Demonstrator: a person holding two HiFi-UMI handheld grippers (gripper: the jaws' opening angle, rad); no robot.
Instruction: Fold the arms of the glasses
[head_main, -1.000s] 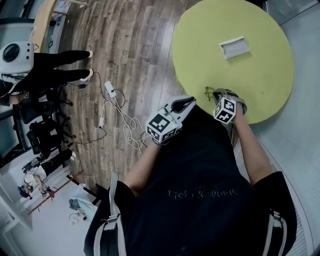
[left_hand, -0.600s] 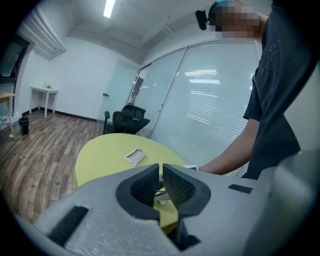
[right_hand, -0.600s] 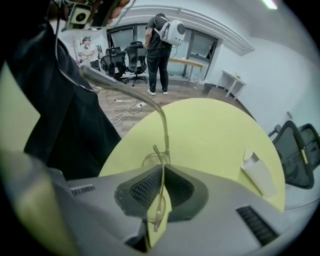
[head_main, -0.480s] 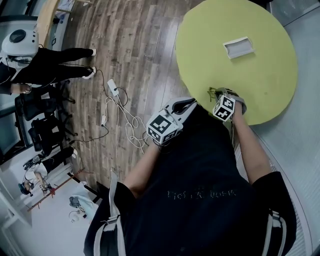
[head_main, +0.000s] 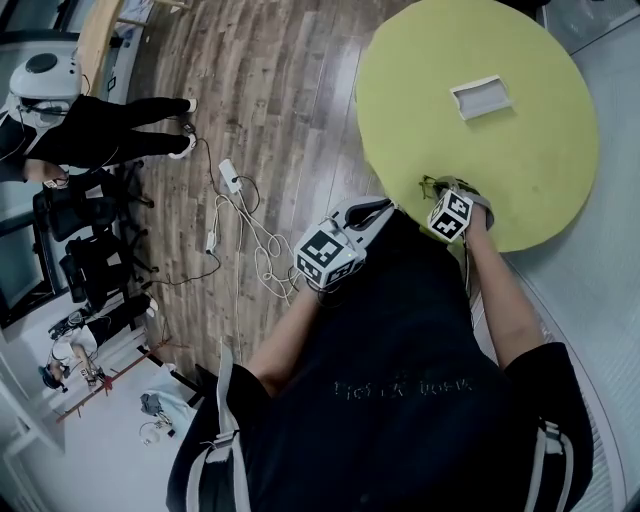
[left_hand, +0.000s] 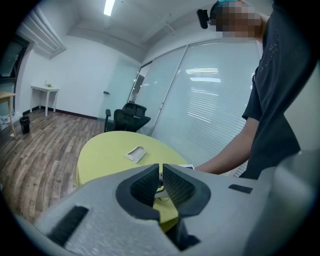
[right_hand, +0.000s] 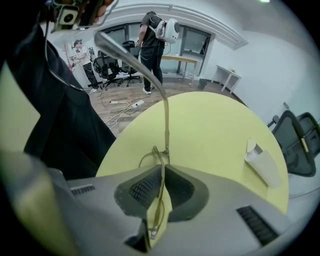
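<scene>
Novice: Where do the glasses (right_hand: 161, 167) sit?

Coach: At the table's (head_main: 520, 150) seven o'clock edge. The right gripper (right_hand: 162, 186) pinches the frame edge-on, and one arm (right_hand: 165, 112) stands out toward twelve in that gripper's view, unfolded.

Novice: And the left gripper (left_hand: 161, 181)?

Coach: Empty, jaws all but together, short of the table. It should probably press that arm near its tip, gently, toward the frame.

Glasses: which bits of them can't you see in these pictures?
- Right gripper view: the right gripper clamps the glasses. Its jaws cover most of the frame, and the second arm can't be made out.
- Head view: they are tiny, mostly under that gripper.
- Left gripper view: the left gripper blocks them.
</scene>
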